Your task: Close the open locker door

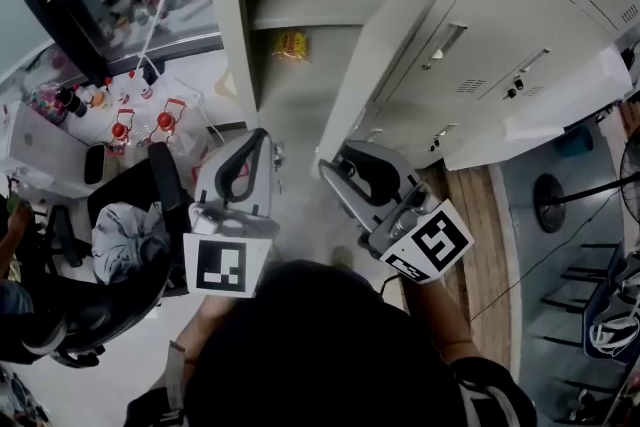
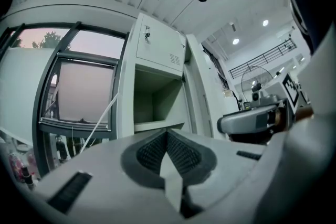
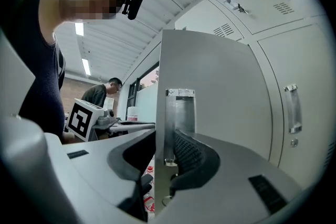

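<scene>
Head view: open locker [image 1: 305, 0] holds one yellow item [image 1: 290, 44].

Left gripper [image 1: 262, 139] jaws together; right gripper [image 1: 332, 165] jaws clamp locker door [image 1: 385, 45].

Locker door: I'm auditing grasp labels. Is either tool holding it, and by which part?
The right tool grips the locker door by its free edge; the left tool is shut and holds nothing.

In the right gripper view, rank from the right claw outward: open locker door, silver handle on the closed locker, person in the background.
1. Open grey metal locker door, between the jaws of the right claw.
2. Silver bar handle, at right.
3. Person in dark shirt, far left.
</scene>
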